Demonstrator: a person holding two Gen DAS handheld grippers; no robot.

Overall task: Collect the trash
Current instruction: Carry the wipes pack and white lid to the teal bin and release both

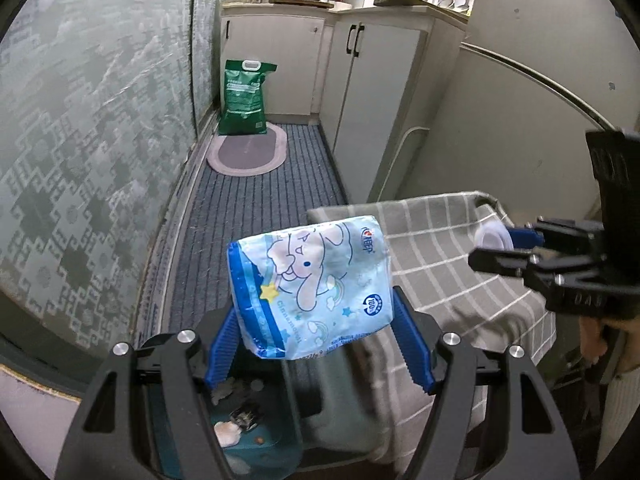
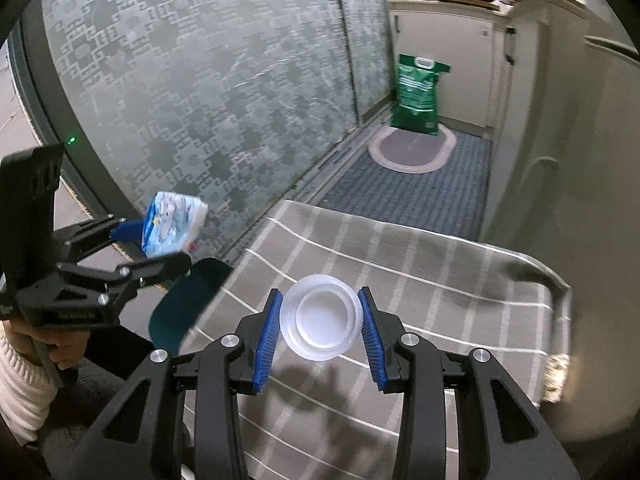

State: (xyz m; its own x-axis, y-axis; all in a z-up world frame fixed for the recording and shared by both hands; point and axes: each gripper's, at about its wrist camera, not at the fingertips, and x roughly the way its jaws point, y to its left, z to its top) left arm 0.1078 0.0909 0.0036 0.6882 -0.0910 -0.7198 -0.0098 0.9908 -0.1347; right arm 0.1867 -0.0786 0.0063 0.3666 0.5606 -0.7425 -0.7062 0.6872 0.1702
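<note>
Blue tissue pack (image 1: pixel 310 290) loose between spread left gripper (image 1: pixel 316 344) fingers, bin (image 1: pixel 256 440) half hidden, right gripper (image 2: pixel 320 338) pinching white cup (image 2: pixel 319 318).

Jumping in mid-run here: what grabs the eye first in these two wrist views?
The blue cartoon tissue pack stands out first, sitting between the fingers of the left gripper, whose right finger seems to stand off it, above the open teal trash bin. Next is the white plastic lid pinched in the right gripper over the grey checked cloth. Farther off, a green bag stands on the oval mat by the cabinets.
</note>
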